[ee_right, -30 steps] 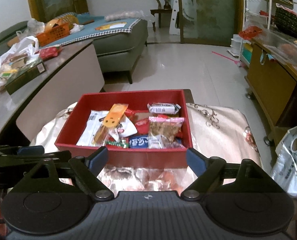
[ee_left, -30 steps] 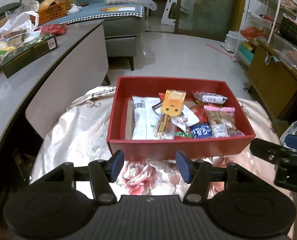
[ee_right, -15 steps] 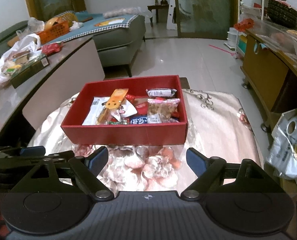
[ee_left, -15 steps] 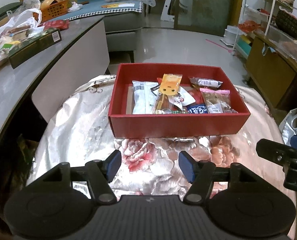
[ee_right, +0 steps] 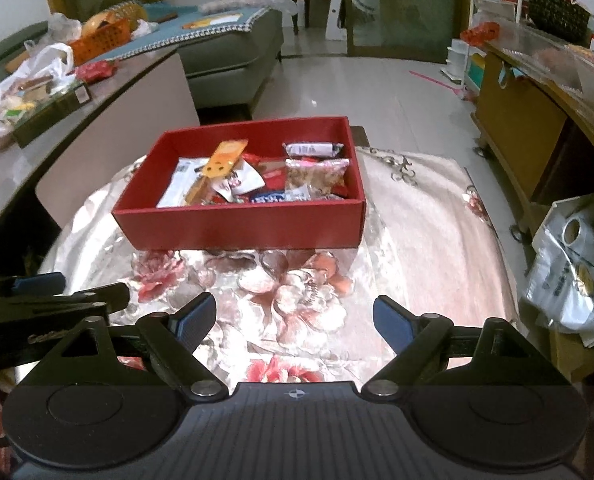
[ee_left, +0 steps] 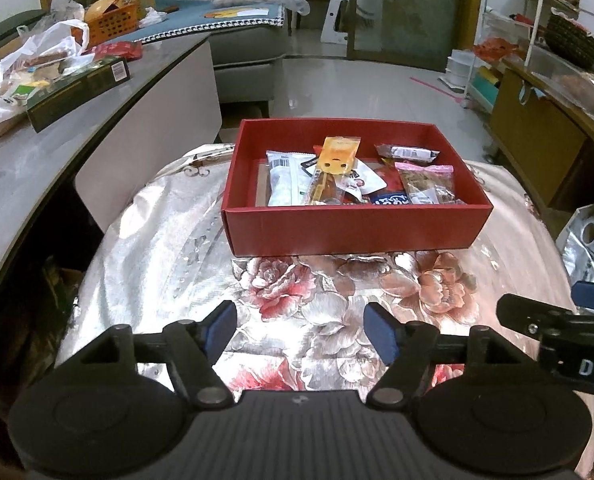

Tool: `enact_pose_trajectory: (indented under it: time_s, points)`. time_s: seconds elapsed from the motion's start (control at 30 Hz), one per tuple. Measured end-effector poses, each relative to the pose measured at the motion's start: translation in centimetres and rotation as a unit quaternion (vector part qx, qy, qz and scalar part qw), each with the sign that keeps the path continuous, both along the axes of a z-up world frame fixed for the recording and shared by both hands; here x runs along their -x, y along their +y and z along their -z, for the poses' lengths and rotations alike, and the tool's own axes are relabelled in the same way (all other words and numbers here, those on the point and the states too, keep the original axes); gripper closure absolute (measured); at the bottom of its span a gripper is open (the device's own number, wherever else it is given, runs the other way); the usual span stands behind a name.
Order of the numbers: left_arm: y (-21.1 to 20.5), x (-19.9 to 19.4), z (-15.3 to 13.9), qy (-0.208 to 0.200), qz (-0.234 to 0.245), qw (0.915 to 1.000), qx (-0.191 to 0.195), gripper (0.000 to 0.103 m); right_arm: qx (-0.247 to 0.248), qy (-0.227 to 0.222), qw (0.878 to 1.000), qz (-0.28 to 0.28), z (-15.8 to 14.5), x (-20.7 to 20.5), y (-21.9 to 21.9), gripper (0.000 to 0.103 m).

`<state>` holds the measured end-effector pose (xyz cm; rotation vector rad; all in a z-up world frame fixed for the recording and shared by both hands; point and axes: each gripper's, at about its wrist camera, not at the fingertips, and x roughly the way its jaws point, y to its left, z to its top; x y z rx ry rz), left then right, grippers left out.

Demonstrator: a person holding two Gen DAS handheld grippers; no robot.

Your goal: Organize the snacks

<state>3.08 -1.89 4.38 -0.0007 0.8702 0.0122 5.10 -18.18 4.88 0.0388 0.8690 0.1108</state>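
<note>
A red box (ee_left: 353,228) (ee_right: 241,228) stands on the floral tablecloth and holds several snack packets: a white packet (ee_left: 285,176), an orange packet (ee_left: 337,156) lying on top, a pink-edged clear bag (ee_left: 427,180) and a dark bar (ee_left: 407,152). My left gripper (ee_left: 301,330) is open and empty, well short of the box's near wall. My right gripper (ee_right: 295,316) is open and empty, also short of the box. Each gripper shows at the edge of the other's view.
A grey counter (ee_left: 37,152) on the left carries a green box (ee_left: 77,92), a plastic bag and an orange basket. A wooden cabinet (ee_left: 537,148) stands right. A silver bag (ee_right: 569,264) sits beyond the table's right edge. A sofa is behind.
Both grippers have drawn back from the red box, which now sits farther away with more tablecloth showing in front. Both jaws stay open and empty.
</note>
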Motion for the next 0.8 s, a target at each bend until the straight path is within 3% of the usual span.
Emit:
enact_pose_trajectory:
  time_s: [0.37,0.8]
  points:
    - [-0.3,0.73,-0.12,-0.009,0.001,0.9999,-0.007,0.03,0.001,0.002,1.0,-0.007,0.06,0.22,0.28,0.013]
    - [-0.55,0.97,-0.26,-0.015,0.005,0.9998,-0.012,0.028,0.001,0.001,1.0,-0.01,-0.04,0.38,0.44,0.012]
